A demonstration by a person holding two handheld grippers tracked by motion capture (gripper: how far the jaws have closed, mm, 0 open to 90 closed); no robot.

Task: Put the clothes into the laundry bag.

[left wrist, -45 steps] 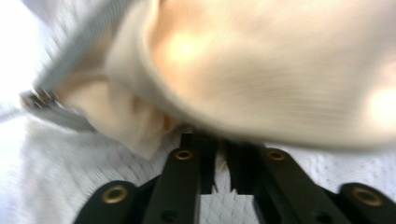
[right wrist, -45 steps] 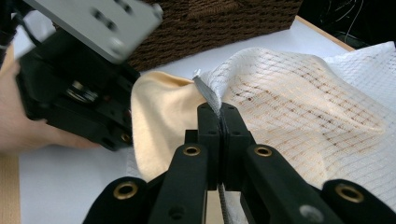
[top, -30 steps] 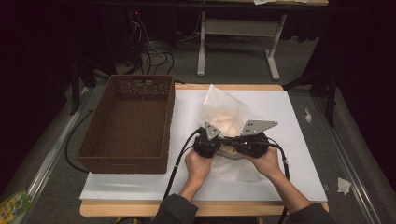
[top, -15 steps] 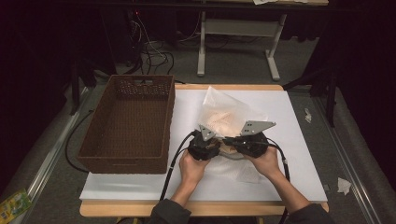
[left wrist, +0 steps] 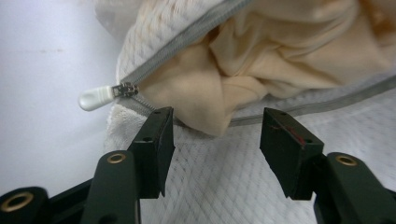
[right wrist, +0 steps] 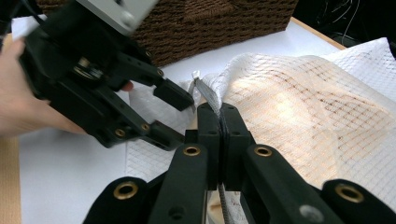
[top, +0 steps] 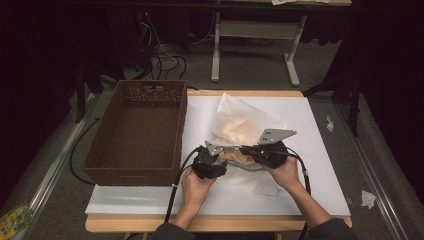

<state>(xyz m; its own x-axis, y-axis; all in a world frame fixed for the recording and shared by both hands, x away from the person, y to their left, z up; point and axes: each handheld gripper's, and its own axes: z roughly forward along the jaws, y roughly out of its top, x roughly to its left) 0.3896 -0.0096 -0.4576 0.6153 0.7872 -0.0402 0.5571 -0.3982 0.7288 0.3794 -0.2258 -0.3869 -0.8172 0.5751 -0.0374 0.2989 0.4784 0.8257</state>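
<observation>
Mesh bag (top: pixel 240 131) beside brown basket (top: pixel 137 132)

A brown wicker basket (top: pixel 137 131) sat at your left on the white board (top: pixel 320 130), just beside its left part. Cables (top: pixel 165 55) lay tangled on the grey floor beyond, near a white desk frame (top: pixel 252 45). Paper scraps (top: pixel 368 198) lay at your right, a green packet (top: pixel 15 220) bottom left.

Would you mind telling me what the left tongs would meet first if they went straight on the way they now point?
Most likely the cream cloth bulging from the mesh bag's open zip, straight ahead between the open left tongs. Depth is hard to judge.
</observation>
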